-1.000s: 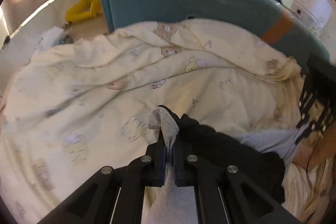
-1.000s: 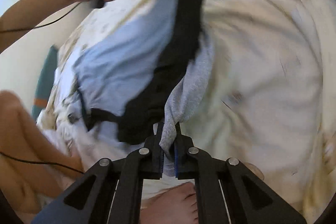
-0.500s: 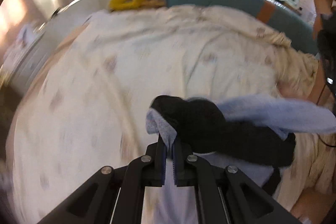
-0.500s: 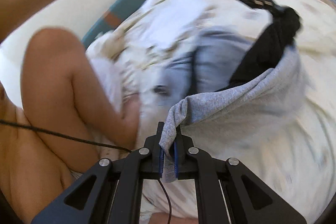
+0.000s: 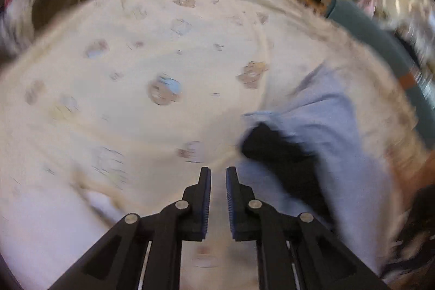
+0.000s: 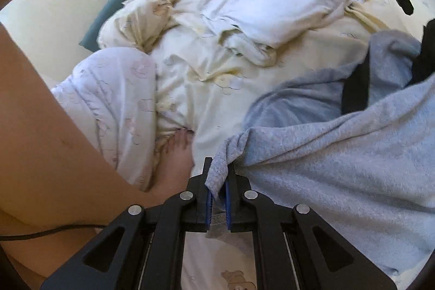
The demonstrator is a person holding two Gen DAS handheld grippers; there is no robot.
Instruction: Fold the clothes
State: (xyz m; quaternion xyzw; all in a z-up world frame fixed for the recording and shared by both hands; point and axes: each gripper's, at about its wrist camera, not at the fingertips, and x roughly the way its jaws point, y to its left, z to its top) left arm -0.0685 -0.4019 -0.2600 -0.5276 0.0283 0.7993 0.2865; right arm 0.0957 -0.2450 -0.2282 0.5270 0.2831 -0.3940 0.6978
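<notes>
1. Since half a second ago your left gripper (image 5: 218,175) has let go: the grey corner it was pinching is gone from between its fingers, which now stand spread with nothing in the gap, over the cream cartoon-print bedsheet (image 5: 141,99).
2. Your right gripper (image 6: 218,175) has not let go. A bunched corner of the grey garment (image 6: 339,154) sits pinched between its blue pads (image 6: 208,205), and the cloth runs up and to the right from there.
3. The garment lies on the bed. In the left view it sits just right of the open fingers, grey fabric (image 5: 334,127) with a black band (image 5: 280,154) across it; that view is motion-blurred, so I cannot tell how flat it lies.
4. My reading: you are between folds, with one corner laid down and the other in hand.
5. Next you likely need to set the right corner down or carry it across to meet the released edge, then take a fresh hold with the left.
6. Watch the rumpled white bedding (image 6: 272,7) beyond; dragging the garment could catch it.
</notes>
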